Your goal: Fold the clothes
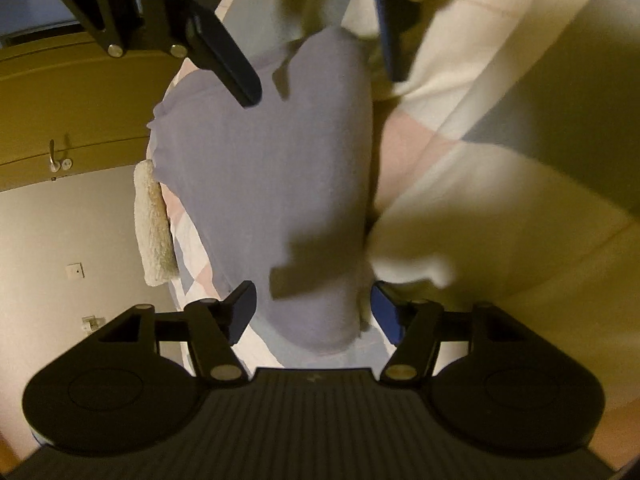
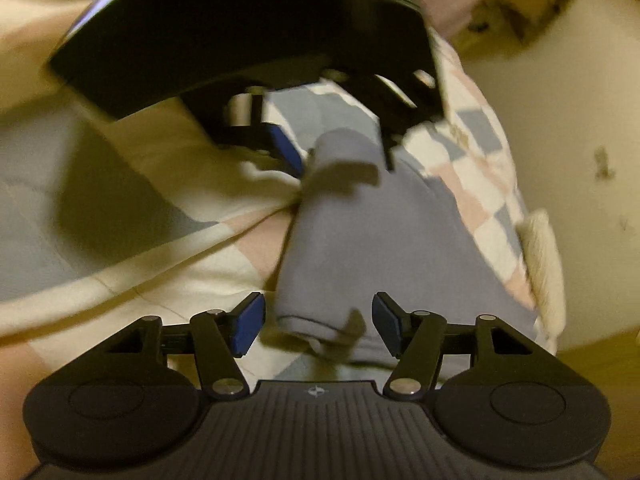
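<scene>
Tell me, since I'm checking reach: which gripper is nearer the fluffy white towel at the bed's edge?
Hard to call. The towel lies off to one side of both: the left gripper and right gripper hover at opposite ends of the grey garment.

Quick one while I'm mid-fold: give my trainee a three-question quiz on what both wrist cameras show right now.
1. True or false: the left gripper is shut on the garment.
2. Multiple choice: what does the grey-blue garment lie on? A) a bare wooden table B) a checked bedspread C) a tiled floor
3. Short answer: where do the two grippers stand relative to the garment?

Key
1. False. Its jaws are apart, with the cloth below and between them.
2. B
3. At opposite ends, facing each other: the right gripper hangs over one end, the left over the other, both open.
</scene>
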`<state>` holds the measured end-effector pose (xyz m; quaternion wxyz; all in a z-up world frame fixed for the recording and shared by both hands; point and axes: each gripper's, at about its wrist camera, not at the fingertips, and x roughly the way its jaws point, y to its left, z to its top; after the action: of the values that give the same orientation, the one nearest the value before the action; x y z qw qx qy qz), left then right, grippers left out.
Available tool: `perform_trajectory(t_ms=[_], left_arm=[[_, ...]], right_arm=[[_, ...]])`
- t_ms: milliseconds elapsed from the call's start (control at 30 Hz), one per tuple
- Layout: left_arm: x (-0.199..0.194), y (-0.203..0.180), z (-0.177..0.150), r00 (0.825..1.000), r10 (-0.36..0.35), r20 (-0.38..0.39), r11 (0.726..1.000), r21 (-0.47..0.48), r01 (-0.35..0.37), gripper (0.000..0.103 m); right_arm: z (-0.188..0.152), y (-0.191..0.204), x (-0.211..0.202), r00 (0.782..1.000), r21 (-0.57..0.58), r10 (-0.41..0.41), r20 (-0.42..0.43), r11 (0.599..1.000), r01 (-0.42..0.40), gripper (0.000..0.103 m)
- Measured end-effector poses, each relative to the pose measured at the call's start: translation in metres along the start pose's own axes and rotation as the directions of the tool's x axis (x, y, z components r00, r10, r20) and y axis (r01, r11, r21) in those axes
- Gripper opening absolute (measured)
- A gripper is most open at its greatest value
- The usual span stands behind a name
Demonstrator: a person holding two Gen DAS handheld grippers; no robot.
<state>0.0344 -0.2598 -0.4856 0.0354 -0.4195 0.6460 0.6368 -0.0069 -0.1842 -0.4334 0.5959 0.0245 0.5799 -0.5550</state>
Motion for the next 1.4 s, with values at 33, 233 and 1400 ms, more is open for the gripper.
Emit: perform_trajectory(t_ms=[33, 233, 1400], left_arm=[[0.005, 0.000, -0.004, 1.000, -0.008, -0.006, 1.000, -0.001, 0.008, 0.052], [0.014, 0.011, -0.009, 0.995, -0.093, -0.020, 0.995, -0.019, 0.093, 0.030], [0.178, 0.325, 0.046, 0.864, -0.495, -0.094, -0.244, -0.939, -0.242, 0.037]], right_arm=[[0.000, 0.004, 0.002, 1.000, -0.032, -0.016, 0.009, 0.999, 0.016, 0.061], [-0.002, -0.008, 0.021, 0.999, -0.067, 0.039, 0.000, 0.997, -0.039, 0.025], [-0.189, -0.456, 0.191, 0.664, 0.635, 0.686, 0.297, 0.378, -0.674, 0.014]])
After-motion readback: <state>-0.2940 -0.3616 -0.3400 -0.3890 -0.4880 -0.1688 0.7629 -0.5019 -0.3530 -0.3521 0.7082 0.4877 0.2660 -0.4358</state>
